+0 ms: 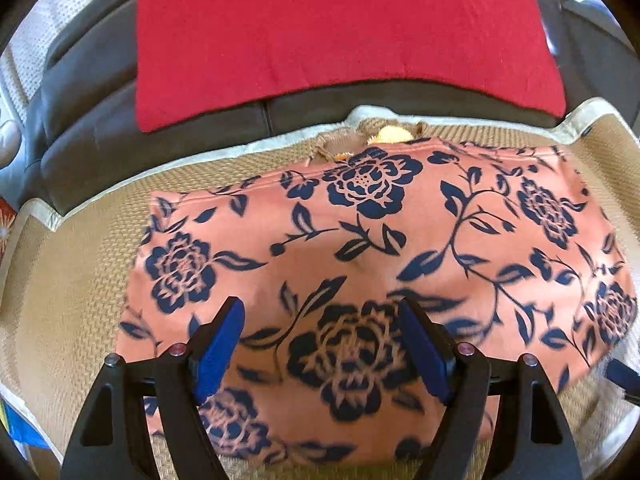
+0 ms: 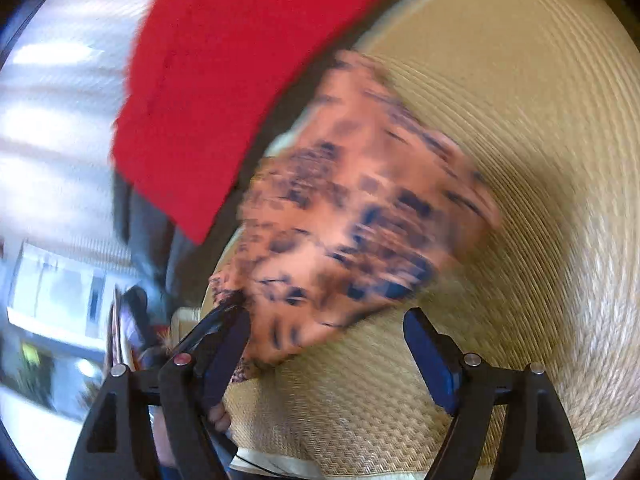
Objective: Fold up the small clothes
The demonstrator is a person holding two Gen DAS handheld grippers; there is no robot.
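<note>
A salmon-pink cloth with dark blue flowers (image 1: 360,248) lies folded and flat on a woven tan mat (image 1: 72,280). My left gripper (image 1: 320,344) is open and hovers just above the cloth's near part, holding nothing. In the right wrist view the same cloth (image 2: 360,208) is blurred by motion. My right gripper (image 2: 328,344) is open beside the cloth's near corner, over the mat (image 2: 520,160), and holds nothing. The tip of the right gripper shows at the right edge of the left wrist view (image 1: 624,376).
A red cushion (image 1: 340,32) leans on a dark grey sofa (image 1: 100,120) behind the mat; it also shows in the right wrist view (image 2: 224,80). An orange item (image 1: 390,135) peeks out behind the cloth's far edge. The mat has a pale border (image 1: 240,148).
</note>
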